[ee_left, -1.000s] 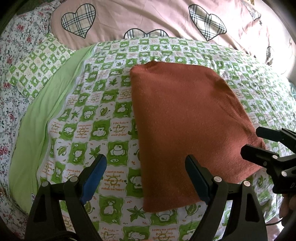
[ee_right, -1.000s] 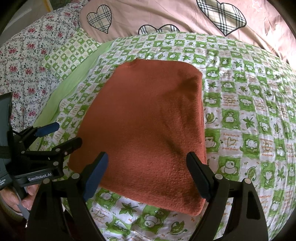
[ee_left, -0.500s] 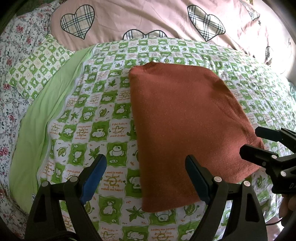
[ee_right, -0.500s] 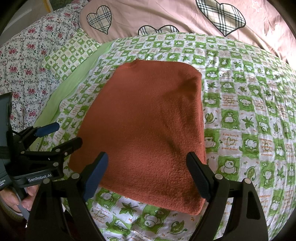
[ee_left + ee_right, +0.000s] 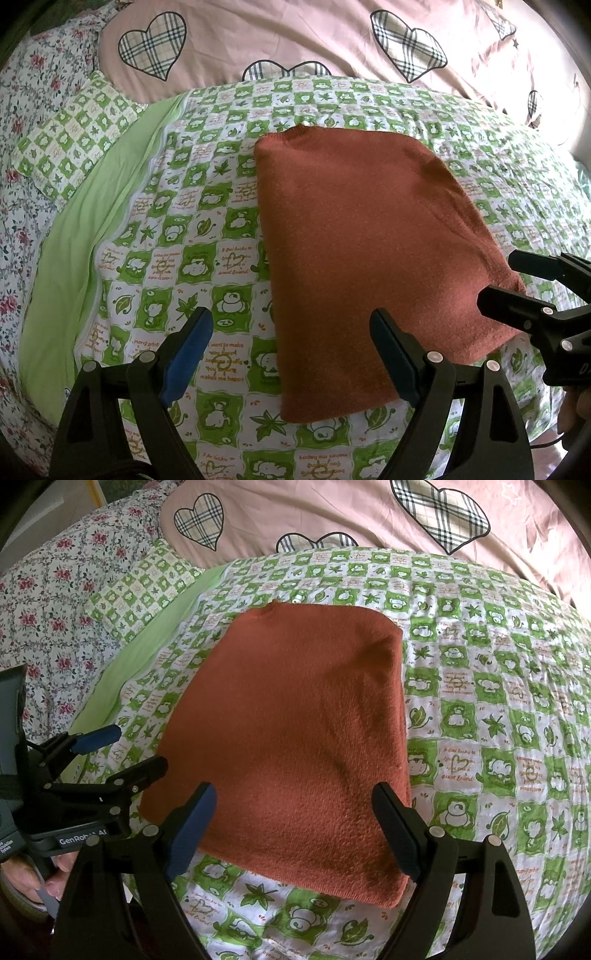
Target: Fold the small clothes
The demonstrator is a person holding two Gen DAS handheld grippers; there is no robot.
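Rust-red knitted garment [image 5: 354,258], folded to a rough rectangle, fine pebbled knit, ribbed neck edge at far end; flat at centre of green-and-white checked quilted bedspread [image 5: 207,229] printed with frogs, leaves and "makes me happy". Pink cotton cover with plaid hearts [image 5: 295,40] at far side; floral-print fabric [image 5: 55,590] at left. Left tool [image 5: 291,354] and right tool [image 5: 295,827], black plastic with blue pads, both spread wide, empty, above garment's near edge. "GenRobot.AI" label on left tool's body.
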